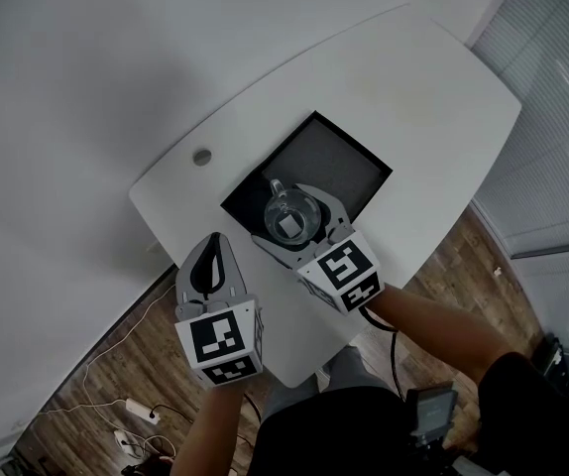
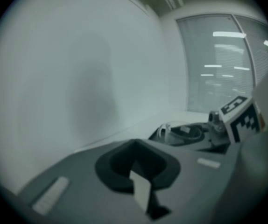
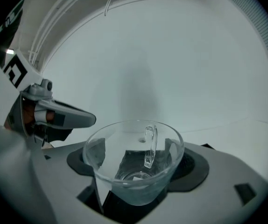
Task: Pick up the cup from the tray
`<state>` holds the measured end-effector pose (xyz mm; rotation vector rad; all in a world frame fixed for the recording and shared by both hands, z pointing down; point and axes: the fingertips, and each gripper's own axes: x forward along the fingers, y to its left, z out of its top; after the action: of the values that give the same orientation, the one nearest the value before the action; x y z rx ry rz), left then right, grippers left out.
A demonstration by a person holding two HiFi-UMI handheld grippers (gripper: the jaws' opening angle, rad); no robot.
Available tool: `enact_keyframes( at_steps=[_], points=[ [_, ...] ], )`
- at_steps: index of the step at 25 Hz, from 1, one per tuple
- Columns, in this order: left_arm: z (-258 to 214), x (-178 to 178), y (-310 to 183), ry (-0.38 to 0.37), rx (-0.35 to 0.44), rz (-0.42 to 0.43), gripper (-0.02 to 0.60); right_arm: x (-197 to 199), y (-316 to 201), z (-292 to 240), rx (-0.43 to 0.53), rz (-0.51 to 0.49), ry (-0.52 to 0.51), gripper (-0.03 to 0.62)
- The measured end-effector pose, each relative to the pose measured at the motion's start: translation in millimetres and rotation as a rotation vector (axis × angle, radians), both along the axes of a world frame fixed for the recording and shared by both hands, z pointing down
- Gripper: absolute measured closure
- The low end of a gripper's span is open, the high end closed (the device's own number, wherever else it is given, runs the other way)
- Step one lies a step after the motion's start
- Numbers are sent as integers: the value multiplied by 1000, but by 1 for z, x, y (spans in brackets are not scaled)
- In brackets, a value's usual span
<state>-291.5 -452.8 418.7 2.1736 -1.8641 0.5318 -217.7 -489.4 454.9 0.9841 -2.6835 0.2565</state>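
Right gripper [image 1: 294,218] jaws clasp the glass cup [image 1: 283,199] at the black tray [image 1: 349,162] — lifting clear remains; left gripper [image 1: 212,241] jaws together, empty.

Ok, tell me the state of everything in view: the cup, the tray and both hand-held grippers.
glass cup: upright, empty, between the right jaws.
tray: lying flat on the white table.
right hand-held gripper: jaws closed on the glass cup.
left hand-held gripper: jaws together, holding nothing, beside the tray.
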Motion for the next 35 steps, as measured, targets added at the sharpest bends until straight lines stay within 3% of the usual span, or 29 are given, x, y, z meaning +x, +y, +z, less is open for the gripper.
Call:
enact_keyframes(
  at_steps=[13,23,35],
  points=[
    [-42,16,-14,-1,91,35,581,10,-21,-125,119,45,-208,160],
    [-89,26,-19,14,172,58,580,21,-24,-218,217,24,-290,160],
    [-114,15,-5,12,272,75,581,22,-4,-258,303,59,-339,160]
  ],
)
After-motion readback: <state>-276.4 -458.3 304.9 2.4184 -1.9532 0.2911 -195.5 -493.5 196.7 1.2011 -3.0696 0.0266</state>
